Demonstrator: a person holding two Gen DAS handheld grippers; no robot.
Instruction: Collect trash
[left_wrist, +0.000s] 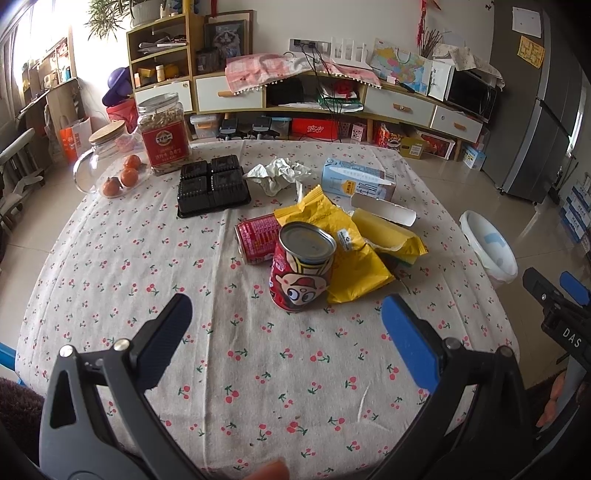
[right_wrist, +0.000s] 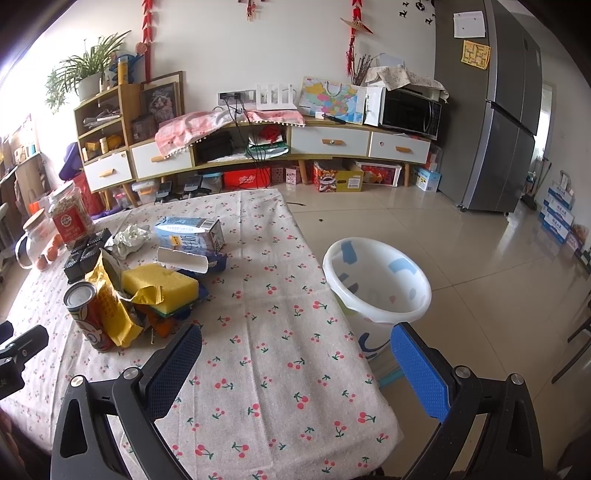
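A living room with a low sideboard and a grey fridge lies behind a table (left_wrist: 110, 258) spread with a cherry-print cloth, the trash heaped near its middle. Taking the upright cartoon can (left_wrist: 301, 267) as landmark: a red can (left_wrist: 256, 240) lies on its side just behind it, a yellow snack bag (left_wrist: 354, 254) touches its right, and crumpled paper (left_wrist: 279, 173) and a blue carton (left_wrist: 356, 181) sit farther back. The white bin (right_wrist: 376, 280) stands on the floor off the table's right edge. The left gripper (left_wrist: 286, 317) hangs spread wide and empty just short of the can; the right gripper (right_wrist: 295, 350) is likewise agape, holding nothing. Collection seems barely begun; the next move probably means closing around the can's body. The bin's base is hidden, and what lies under the bag is unclear.
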